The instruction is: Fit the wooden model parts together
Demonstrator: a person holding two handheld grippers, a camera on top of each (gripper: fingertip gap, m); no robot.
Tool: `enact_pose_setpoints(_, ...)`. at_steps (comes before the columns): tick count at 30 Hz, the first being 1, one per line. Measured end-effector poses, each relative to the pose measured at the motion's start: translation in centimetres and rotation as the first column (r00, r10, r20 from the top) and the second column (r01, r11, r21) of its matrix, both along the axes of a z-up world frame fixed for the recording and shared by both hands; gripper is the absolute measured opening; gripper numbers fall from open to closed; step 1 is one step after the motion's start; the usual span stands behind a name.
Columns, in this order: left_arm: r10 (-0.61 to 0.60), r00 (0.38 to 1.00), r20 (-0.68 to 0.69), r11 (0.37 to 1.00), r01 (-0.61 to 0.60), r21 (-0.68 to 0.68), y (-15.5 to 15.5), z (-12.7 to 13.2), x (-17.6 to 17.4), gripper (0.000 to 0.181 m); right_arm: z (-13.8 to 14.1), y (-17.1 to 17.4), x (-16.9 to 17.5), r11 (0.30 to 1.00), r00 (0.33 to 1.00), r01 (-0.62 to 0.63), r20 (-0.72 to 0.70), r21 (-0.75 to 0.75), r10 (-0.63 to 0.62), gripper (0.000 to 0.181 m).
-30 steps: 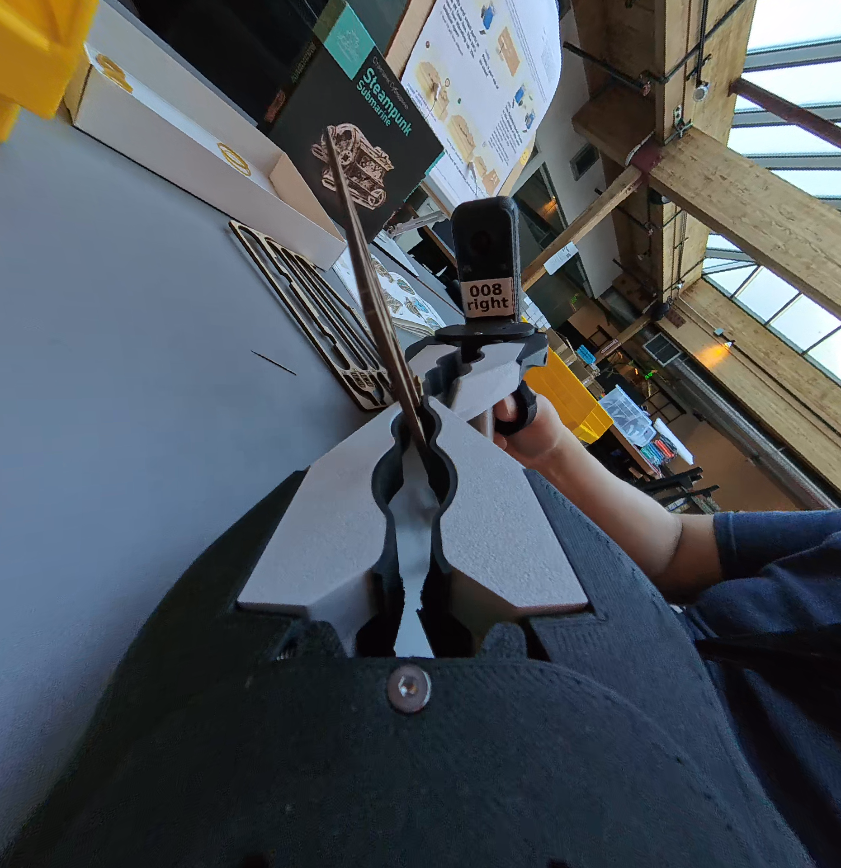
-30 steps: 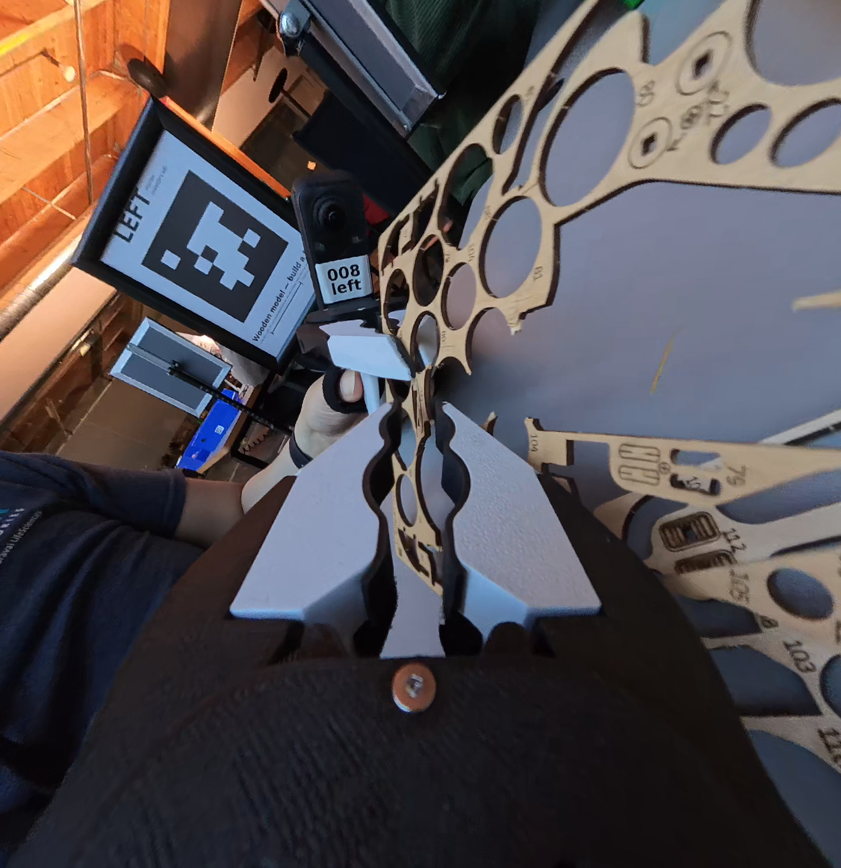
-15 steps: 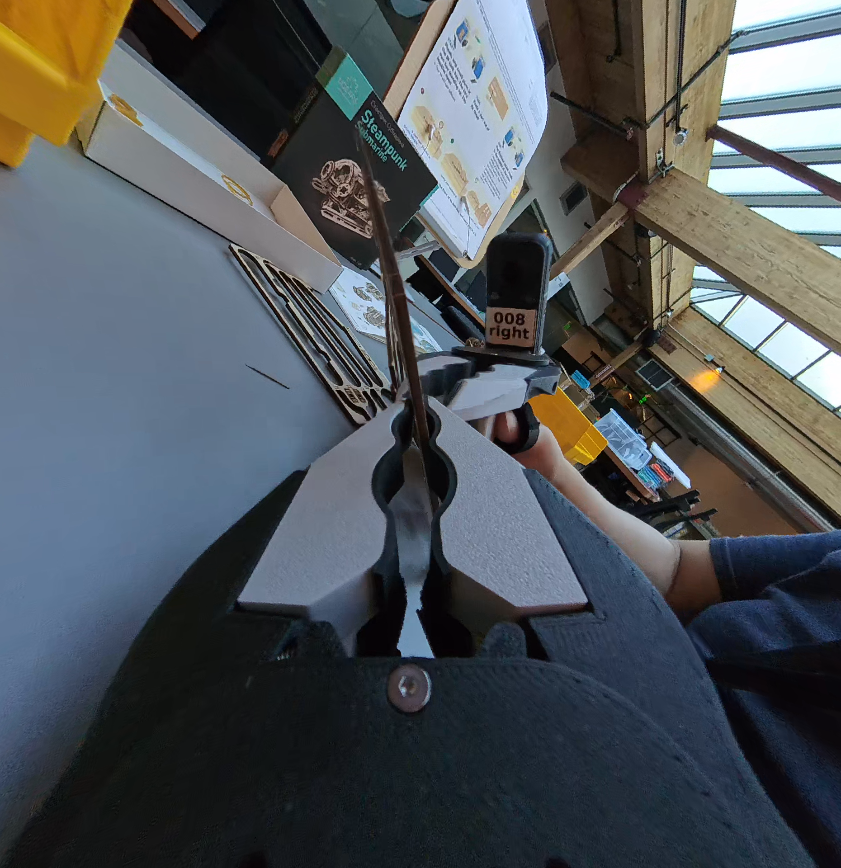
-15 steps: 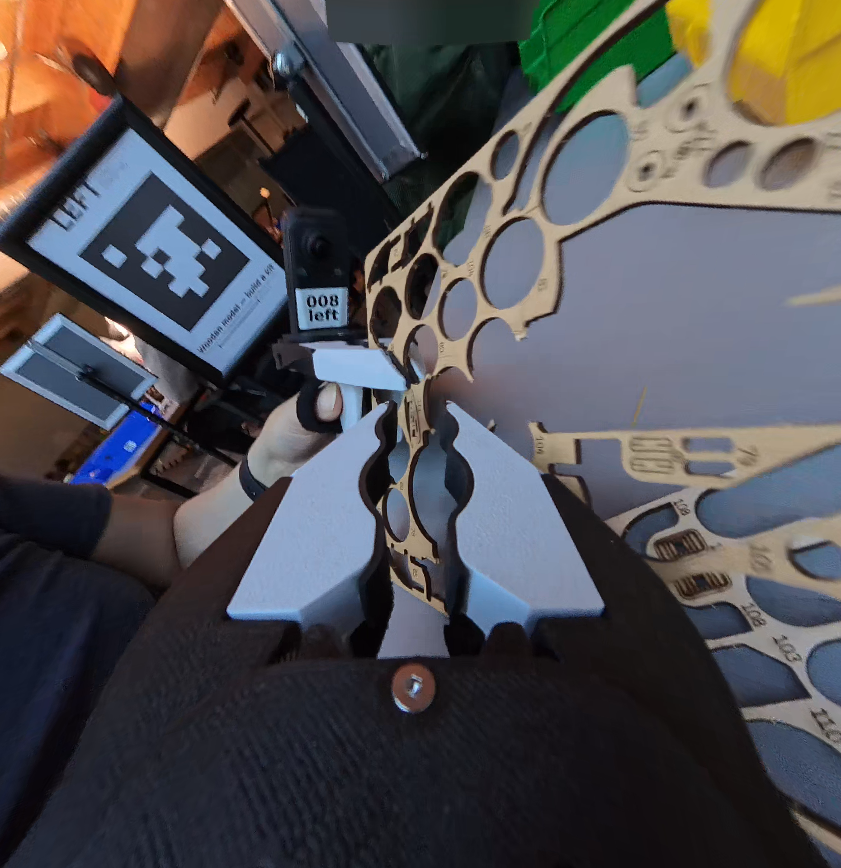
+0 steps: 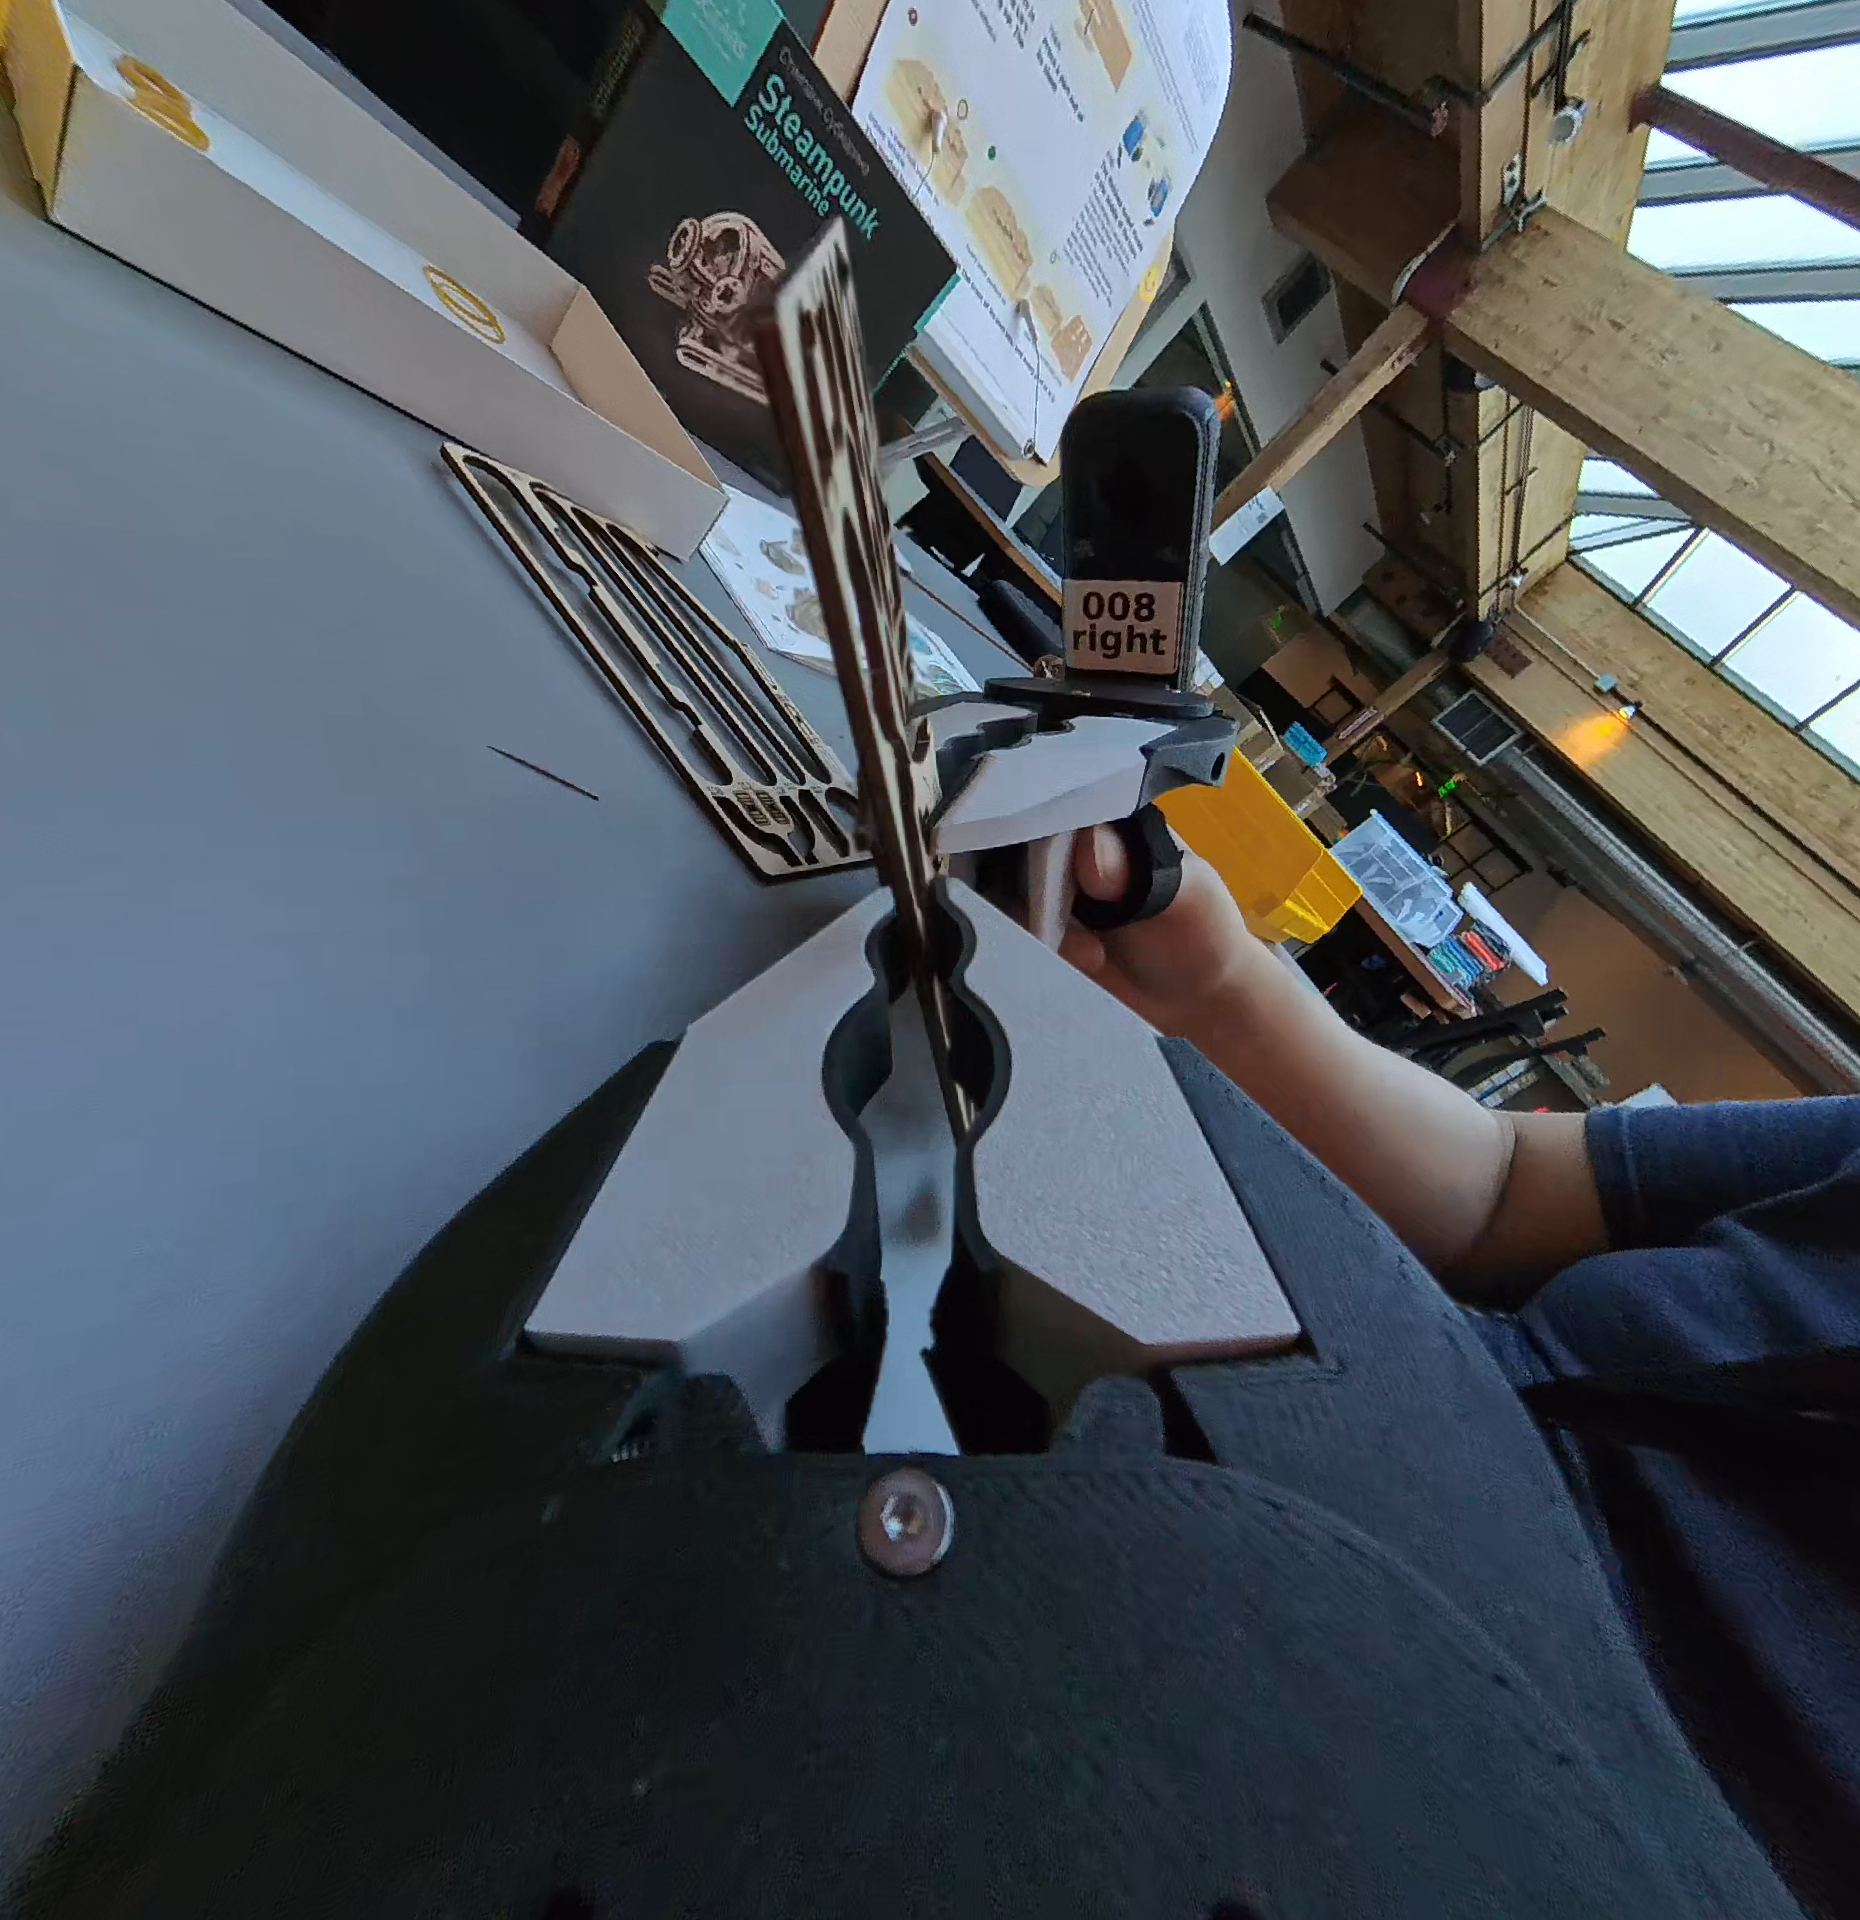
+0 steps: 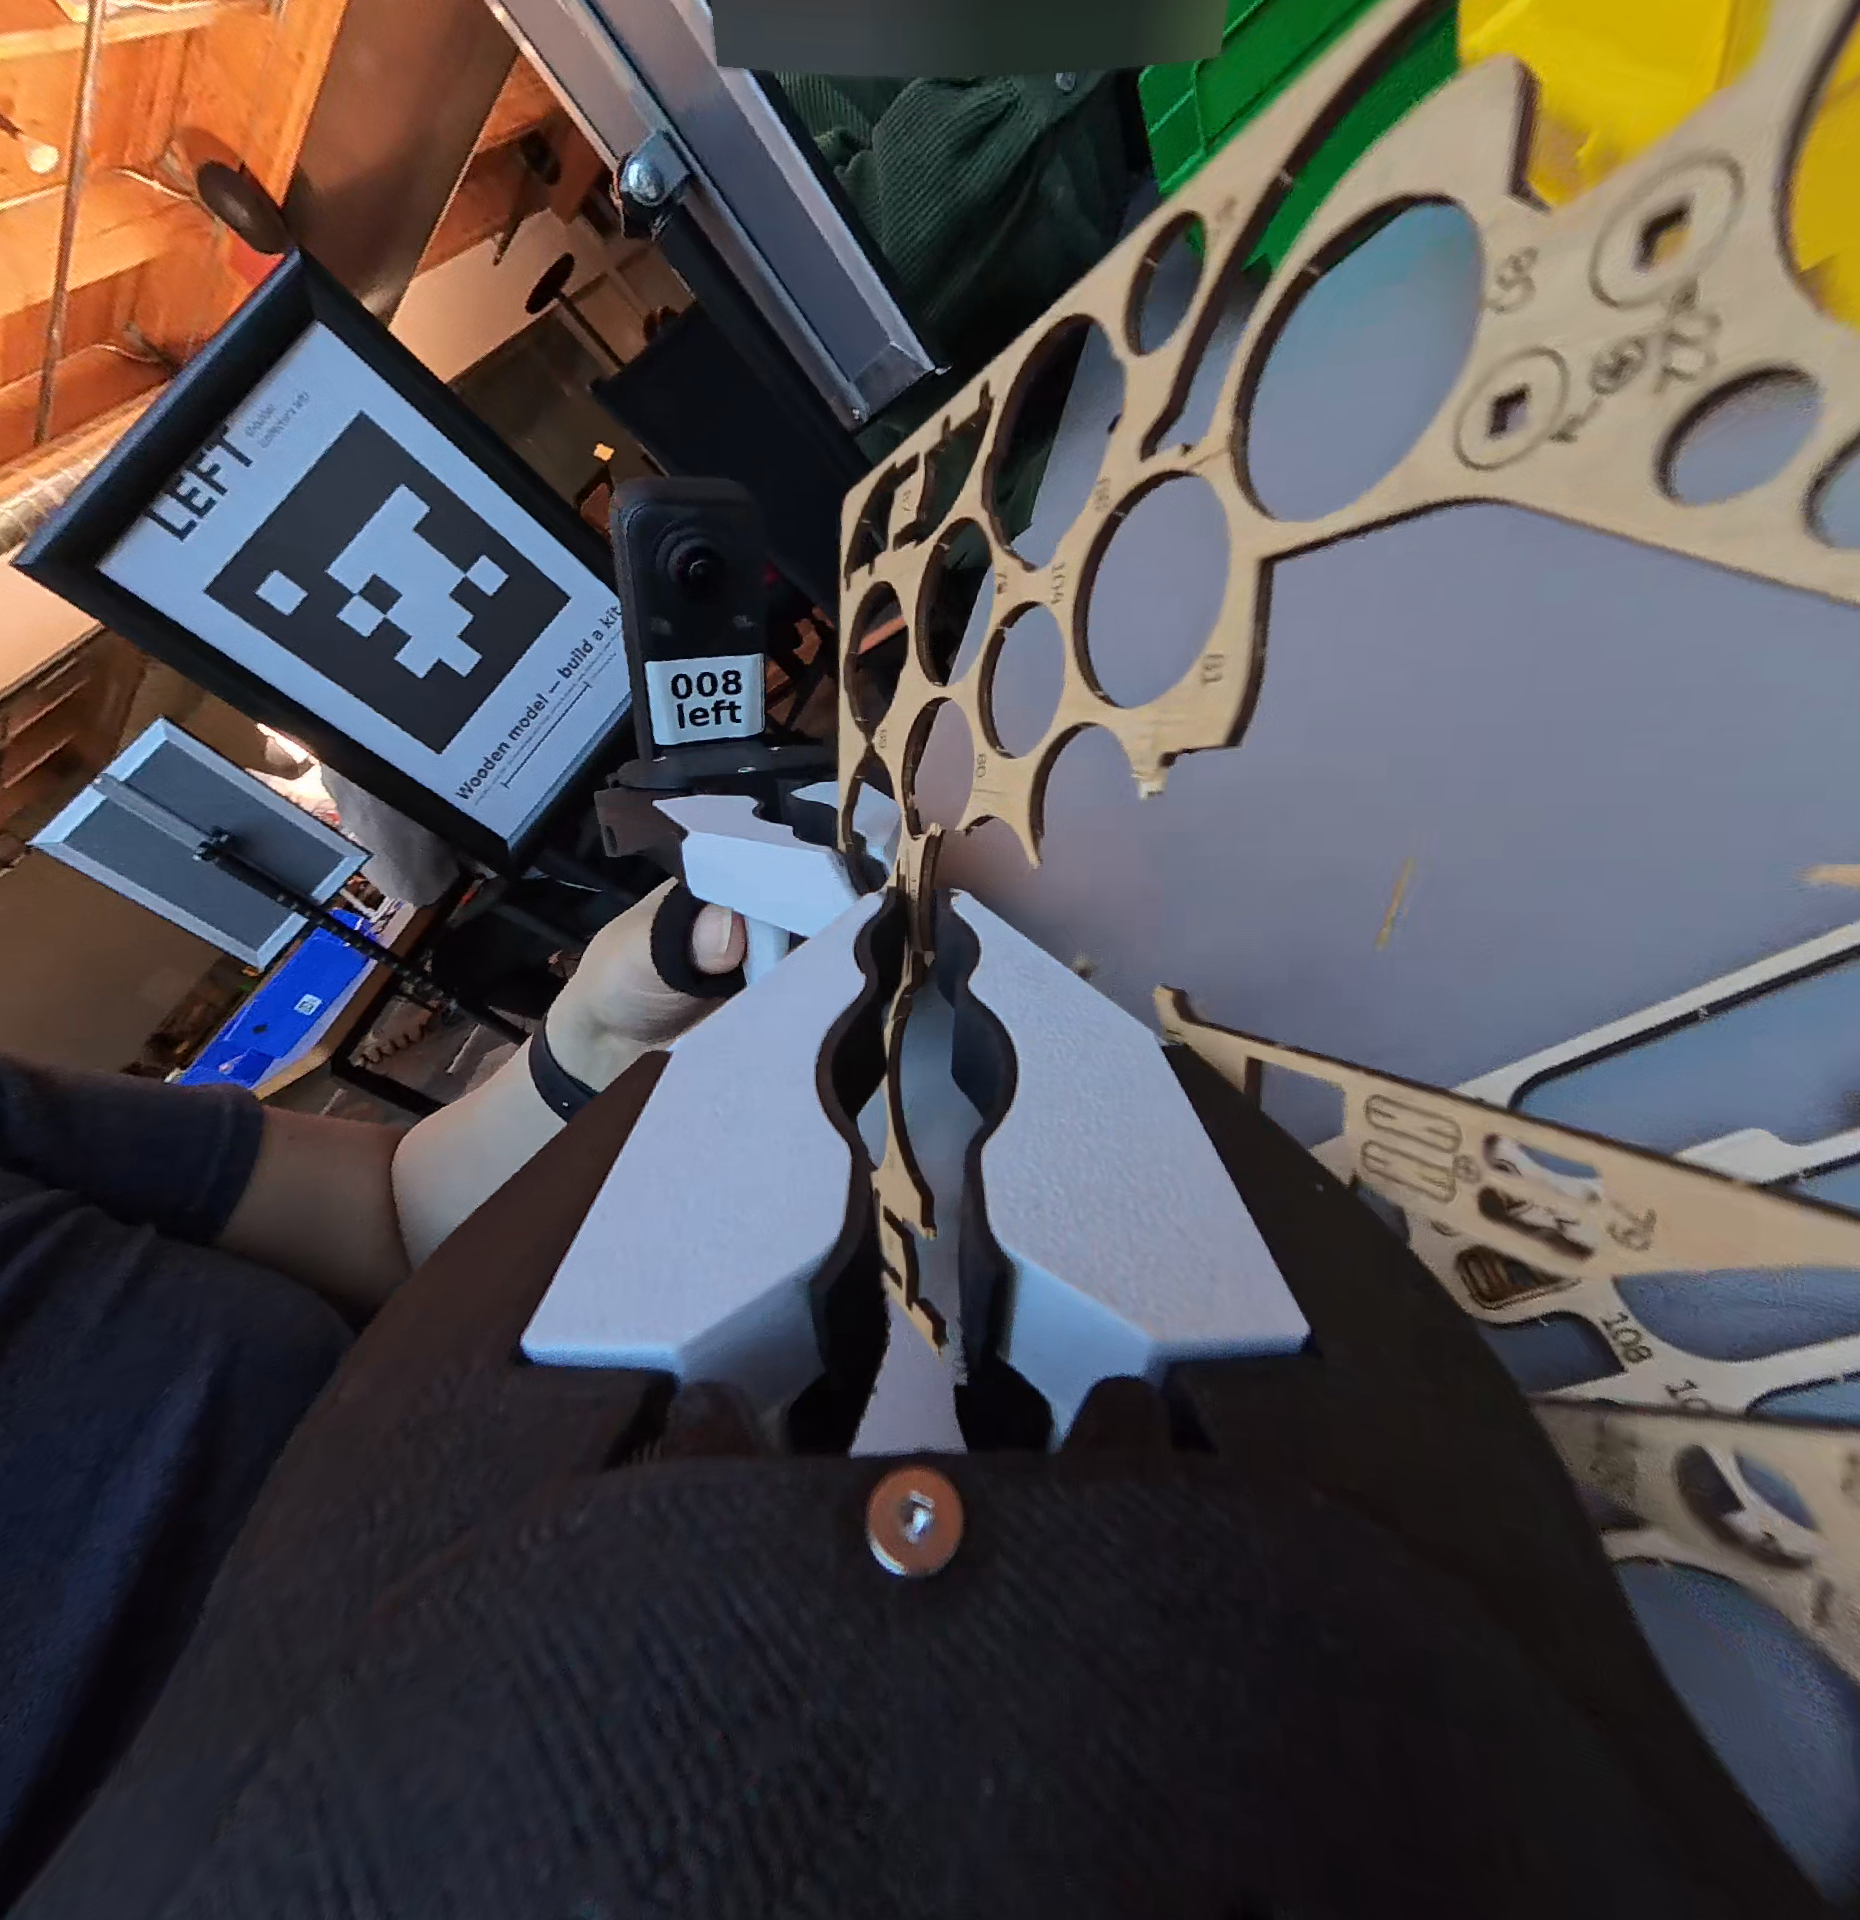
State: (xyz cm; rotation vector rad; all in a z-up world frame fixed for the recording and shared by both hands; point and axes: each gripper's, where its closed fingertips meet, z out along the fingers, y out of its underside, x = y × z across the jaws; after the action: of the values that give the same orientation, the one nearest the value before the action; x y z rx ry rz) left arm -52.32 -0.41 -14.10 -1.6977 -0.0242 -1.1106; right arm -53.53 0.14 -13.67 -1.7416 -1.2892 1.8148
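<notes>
A thin laser-cut wooden sheet (image 6: 1425,644) with many round cut-outs is held in the air above the grey table (image 5: 230,831). My right gripper (image 6: 915,902) is shut on its lower corner. In the left wrist view the same sheet (image 5: 843,540) shows almost edge-on, dark and upright. My left gripper (image 5: 918,902) is shut on its lower edge. The two grippers face each other and pinch the sheet close together. The right gripper (image 5: 941,774) shows just behind the sheet in the left wrist view. The left gripper (image 6: 853,842) shows in the right wrist view.
A wooden sheet with long cut-outs (image 5: 645,644) lies on the table by a white box (image 5: 334,260), a black kit box (image 5: 728,208) and an instruction booklet (image 5: 1051,156). More cut wooden sheets (image 6: 1632,1247) lie at lower right. A framed marker sign (image 6: 354,582) stands at the left. Left and right tips are no more than a few centimetres apart.
Both grippers have kept their hold on the sheet. The sheet has swung more upright and turned a little, so part of its face now shows in the left wrist view.
</notes>
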Motion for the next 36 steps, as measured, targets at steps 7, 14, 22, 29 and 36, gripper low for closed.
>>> enact_pose_setpoints(7,0.024,0.992,-0.124,0.999,-0.026,-0.021,0.2,-1.0,0.1,0.001,-1.5,0.5,0.0,0.984,0.994,0.032,0.098,0.174,-0.049,0.009)
enact_pose_setpoints(14,0.023,0.993,-0.112,0.999,-0.026,-0.019,0.2,-1.0,-0.1,0.001,-1.5,0.6,-0.2,0.965,0.993,0.056,0.089,0.255,-0.081,0.01)
enact_pose_setpoints(22,0.023,0.998,-0.059,1.0,-0.023,-0.003,0.1,-0.4,-0.5,0.0,-0.2,1.8,0.7,0.985,0.998,0.061,0.018,0.163,-0.065,0.006)
enact_pose_setpoints(29,0.0,0.998,-0.061,1.0,-0.001,-0.009,-0.1,-0.5,-0.2,0.0,-0.4,0.3,0.4,0.988,0.999,-0.019,0.033,0.151,0.014,0.01)
enact_pose_setpoints(36,-0.031,0.997,-0.07,1.0,0.03,-0.006,-0.3,-0.5,0.0,0.0,-0.2,0.0,0.4,0.988,0.999,-0.033,0.021,0.149,0.031,0.011)
